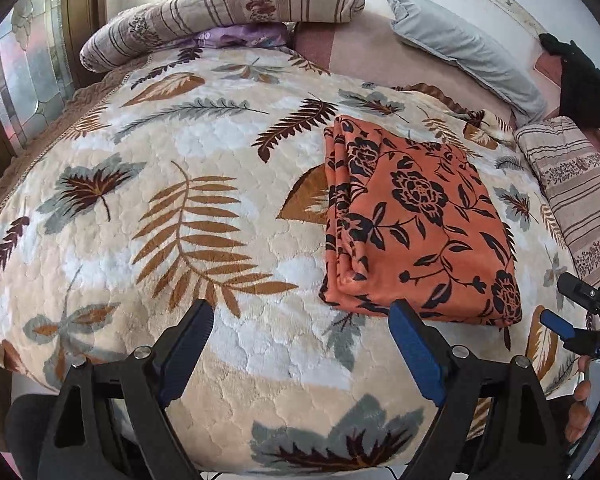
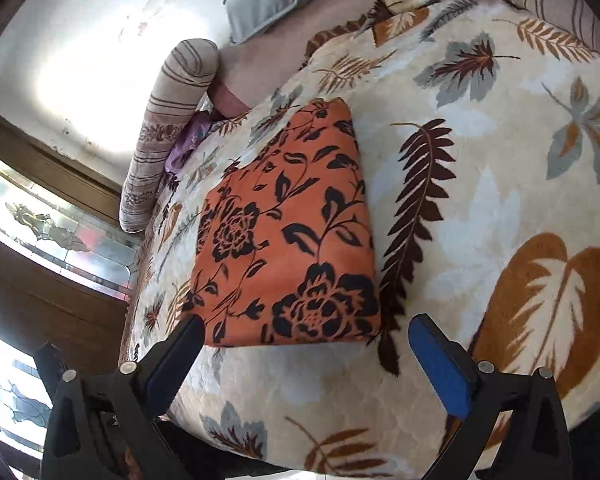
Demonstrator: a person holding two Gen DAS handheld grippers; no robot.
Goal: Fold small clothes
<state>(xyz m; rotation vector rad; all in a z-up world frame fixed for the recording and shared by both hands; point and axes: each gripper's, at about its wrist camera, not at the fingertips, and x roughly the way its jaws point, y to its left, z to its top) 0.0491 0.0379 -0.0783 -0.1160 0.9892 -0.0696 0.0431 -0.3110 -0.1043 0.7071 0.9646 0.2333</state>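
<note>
While the folded orange floral cloth (image 1: 416,224) lies flat on the leaf-patterned blanket (image 1: 180,160) of the bed, left claw (image 1: 302,316) apart and empty just short of it, right claw (image 2: 306,330) spread wide, empty, at its near edge.

Folded orange floral cloth (image 2: 288,232) lies flat on the leaf-print blanket (image 2: 480,208) — right gripper (image 2: 305,332) jaws wide, empty

One folded cloth (image 1: 420,224), two tongs (image 1: 302,318).
</note>
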